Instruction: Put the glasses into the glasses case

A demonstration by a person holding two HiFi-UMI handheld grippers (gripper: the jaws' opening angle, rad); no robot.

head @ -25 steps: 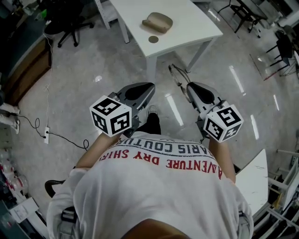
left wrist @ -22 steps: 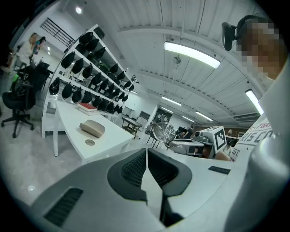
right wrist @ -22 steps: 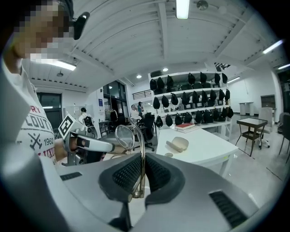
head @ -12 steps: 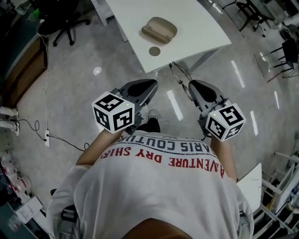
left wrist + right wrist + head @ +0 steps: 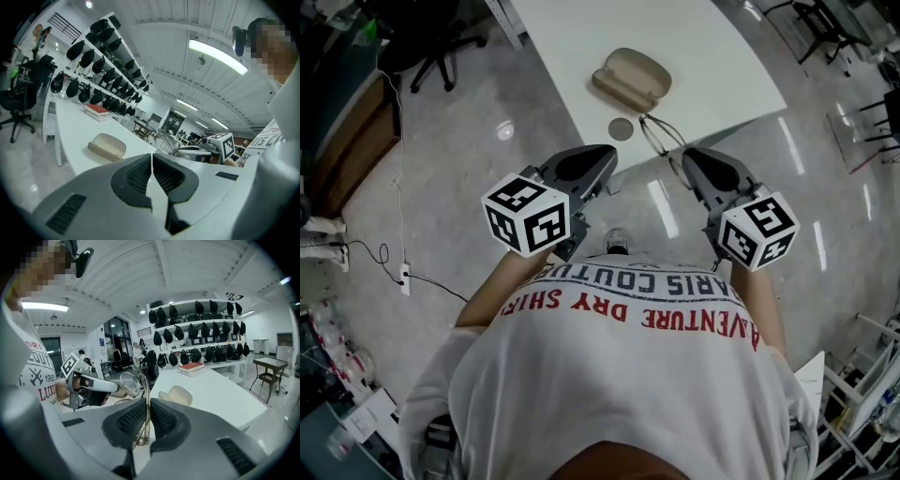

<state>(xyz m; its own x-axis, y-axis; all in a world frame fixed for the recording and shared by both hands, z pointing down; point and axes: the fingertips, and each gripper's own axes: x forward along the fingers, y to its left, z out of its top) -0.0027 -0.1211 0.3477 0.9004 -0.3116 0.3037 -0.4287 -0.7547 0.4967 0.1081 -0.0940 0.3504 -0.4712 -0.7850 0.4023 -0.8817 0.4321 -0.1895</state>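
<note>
The white table (image 5: 712,56) has slid much closer in the head view than a moment back, so the walk-up is nearly done; the right gripper (image 5: 687,166) is clenched on the thin wire-framed glasses (image 5: 660,137), pinching one temple arm between its pads, and the lenses now hang over the table's near edge where before they were over bare floor; the left gripper (image 5: 605,171) comes along beside it, jaws pressed together on nothing; the beige oval glasses case (image 5: 630,77) lies on the table a little beyond the glasses and just left of them, and its lid looks down, or barely ajar, I cannot say which; if it is down, that idle left gripper will likely have to open it before anything goes in; a round brown disc (image 5: 621,128) sits at the near edge between the left gripper and the case, close to the path but flat; off to the far left a black office chair (image 5: 431,37) stands well clear; a red book (image 5: 191,367) and a rack of dark caps (image 5: 201,331) sit at the far end of the room.
</note>
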